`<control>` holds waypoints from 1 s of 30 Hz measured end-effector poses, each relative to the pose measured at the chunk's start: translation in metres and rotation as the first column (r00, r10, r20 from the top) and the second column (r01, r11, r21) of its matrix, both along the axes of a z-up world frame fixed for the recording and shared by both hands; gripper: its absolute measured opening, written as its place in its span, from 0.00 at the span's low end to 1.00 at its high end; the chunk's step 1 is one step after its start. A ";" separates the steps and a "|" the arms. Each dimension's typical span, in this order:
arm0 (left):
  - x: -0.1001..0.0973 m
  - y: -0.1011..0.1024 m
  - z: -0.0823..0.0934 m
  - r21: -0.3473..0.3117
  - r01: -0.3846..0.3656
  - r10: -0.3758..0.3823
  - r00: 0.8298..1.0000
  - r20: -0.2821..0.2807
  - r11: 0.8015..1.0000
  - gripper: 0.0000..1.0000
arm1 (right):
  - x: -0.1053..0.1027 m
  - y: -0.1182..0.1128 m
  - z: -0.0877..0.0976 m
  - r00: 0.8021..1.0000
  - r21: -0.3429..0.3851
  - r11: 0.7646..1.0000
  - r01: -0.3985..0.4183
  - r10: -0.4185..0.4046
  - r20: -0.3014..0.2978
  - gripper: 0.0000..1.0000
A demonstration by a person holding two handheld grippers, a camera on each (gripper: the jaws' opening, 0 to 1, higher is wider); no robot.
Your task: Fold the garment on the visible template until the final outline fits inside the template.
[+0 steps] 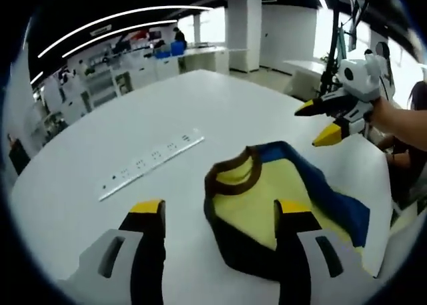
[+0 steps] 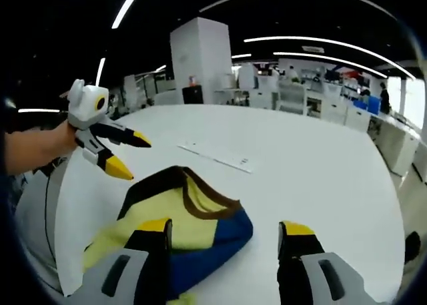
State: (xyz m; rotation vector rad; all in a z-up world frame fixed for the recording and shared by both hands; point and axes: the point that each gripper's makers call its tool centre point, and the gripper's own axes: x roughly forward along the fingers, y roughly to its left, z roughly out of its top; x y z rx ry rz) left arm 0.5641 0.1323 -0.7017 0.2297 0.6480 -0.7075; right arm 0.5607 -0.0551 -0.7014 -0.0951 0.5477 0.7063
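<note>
Left gripper view: showing left gripper (image 1: pixel 221 215), jaws spread, above shirt (image 1: pixel 267 201) on table (image 1: pixel 200 111); right gripper (image 1: pixel 319 121) hovering at 2 o'clock, jaws parted, holding nothing.

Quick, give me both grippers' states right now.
Left gripper: open, empty, above the garment.
Right gripper: open, empty, over the garment.

yellow-blue-brown garment (image 1: pixel 280 205), white table (image 1: pixel 133 118)

Yellow-blue garment (image 1: pixel 280 205) (brown collar) bunched on table (image 1: pixel 200 111).
</note>
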 end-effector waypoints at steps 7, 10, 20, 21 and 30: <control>-0.016 0.006 0.003 -0.044 -0.034 0.034 0.999 -0.004 0.998 0.60 | -0.016 0.002 0.009 1.000 0.028 1.000 -0.004 0.003 0.014 0.62; -0.024 0.008 0.002 -0.041 -0.034 0.034 0.999 -0.006 0.999 0.60 | -0.024 0.003 0.009 1.000 0.044 0.999 -0.008 0.007 0.013 0.62; -0.053 0.006 -0.003 -0.072 -0.038 0.036 0.999 -0.030 0.997 0.56 | -0.048 -0.001 0.008 1.000 0.049 0.999 -0.007 0.006 0.006 0.58; -0.055 0.006 -0.004 -0.073 -0.038 0.035 0.999 -0.032 0.997 0.56 | -0.050 -0.001 0.007 1.000 0.050 0.999 -0.005 0.005 0.004 0.58; -0.072 0.005 -0.012 -0.083 -0.032 0.027 0.998 -0.053 0.996 0.53 | -0.071 -0.002 -0.001 1.000 0.053 0.999 -0.003 0.004 -0.019 0.55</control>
